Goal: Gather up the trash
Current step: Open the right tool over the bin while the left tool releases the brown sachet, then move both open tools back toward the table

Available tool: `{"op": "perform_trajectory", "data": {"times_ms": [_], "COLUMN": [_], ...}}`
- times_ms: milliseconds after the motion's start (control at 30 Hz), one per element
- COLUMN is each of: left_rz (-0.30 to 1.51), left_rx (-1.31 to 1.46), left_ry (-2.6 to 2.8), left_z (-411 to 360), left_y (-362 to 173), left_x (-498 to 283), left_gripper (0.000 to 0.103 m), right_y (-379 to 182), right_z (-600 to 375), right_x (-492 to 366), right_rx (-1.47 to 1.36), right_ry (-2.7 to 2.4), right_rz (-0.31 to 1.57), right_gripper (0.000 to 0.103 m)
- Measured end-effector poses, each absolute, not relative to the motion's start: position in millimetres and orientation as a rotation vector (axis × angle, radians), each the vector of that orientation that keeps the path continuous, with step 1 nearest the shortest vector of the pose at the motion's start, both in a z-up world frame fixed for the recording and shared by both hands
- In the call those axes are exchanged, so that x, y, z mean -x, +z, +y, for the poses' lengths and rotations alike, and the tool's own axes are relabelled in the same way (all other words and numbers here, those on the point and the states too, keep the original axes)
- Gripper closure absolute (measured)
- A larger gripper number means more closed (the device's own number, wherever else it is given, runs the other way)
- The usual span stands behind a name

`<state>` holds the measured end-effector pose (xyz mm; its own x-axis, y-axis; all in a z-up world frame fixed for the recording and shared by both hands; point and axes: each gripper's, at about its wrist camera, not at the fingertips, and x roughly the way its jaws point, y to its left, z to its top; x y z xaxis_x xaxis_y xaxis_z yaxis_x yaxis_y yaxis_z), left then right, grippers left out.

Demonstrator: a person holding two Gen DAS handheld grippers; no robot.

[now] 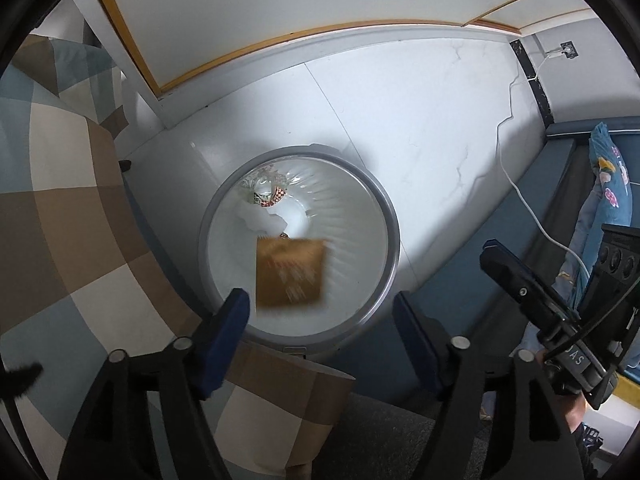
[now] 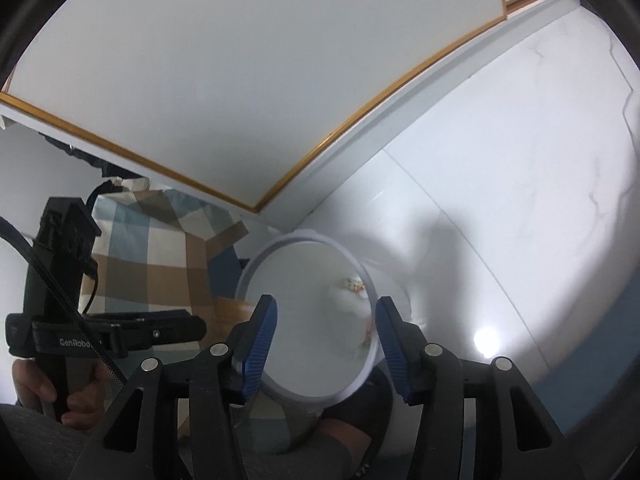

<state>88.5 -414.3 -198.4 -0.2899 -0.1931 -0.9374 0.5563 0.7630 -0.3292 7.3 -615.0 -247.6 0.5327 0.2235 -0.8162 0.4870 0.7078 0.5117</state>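
A round bin [image 1: 386,216] with a grey rim and a white liner stands on the pale floor. Inside it lie crumpled white paper [image 1: 264,218] and a colourful wrapper [image 1: 276,196]. A brown flat packet [image 1: 290,272], blurred, is in the bin's mouth, clear of both pads. My left gripper [image 1: 320,312] is open above the bin's near rim, with nothing between its blue pads. In the right wrist view, my right gripper [image 2: 326,324] is open over the same bin [image 2: 256,264] and holds nothing. White paper and coloured scraps [image 2: 352,290] show inside.
A checked brown, cream and blue cushion or sofa [image 1: 80,220] crowds the bin's left side. A white cabinet with an orange edge [image 1: 280,0] stands behind. A white cable [image 1: 520,192] crosses the floor toward blue bedding [image 1: 608,184]. A hand [image 2: 40,392] grips the left tool.
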Motion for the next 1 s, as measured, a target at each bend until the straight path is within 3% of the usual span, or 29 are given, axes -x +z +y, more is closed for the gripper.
{"op": "perform_trajectory", "data": {"times_ms": [200,467,1000], "left_rz": [1.67,1.463,1.114], "left_rx": [-0.28,-0.269,-0.158], "left_ry": [-0.755,-0.697,-0.512], "left_z": [-411.6,-394.8,-306.7], "left_y": [-185.6,-139.2,-49.2], "left_x": [-86.4,-89.8,-93.8], "left_gripper": [0.031,0.031,0.031], "right_y": [-239.0,-209.4,-91.6], "right_z": [-618.4,-618.0,-573.5], "right_x": [-3.5,-3.1,-17.7], "right_rx": [-0.806,-0.798,-0.605], "right_ry": [-0.193,-0.195,-0.179], "right_rz": [1.004,0.946,0.758], "right_gripper": [0.052,0.049,0.037]}}
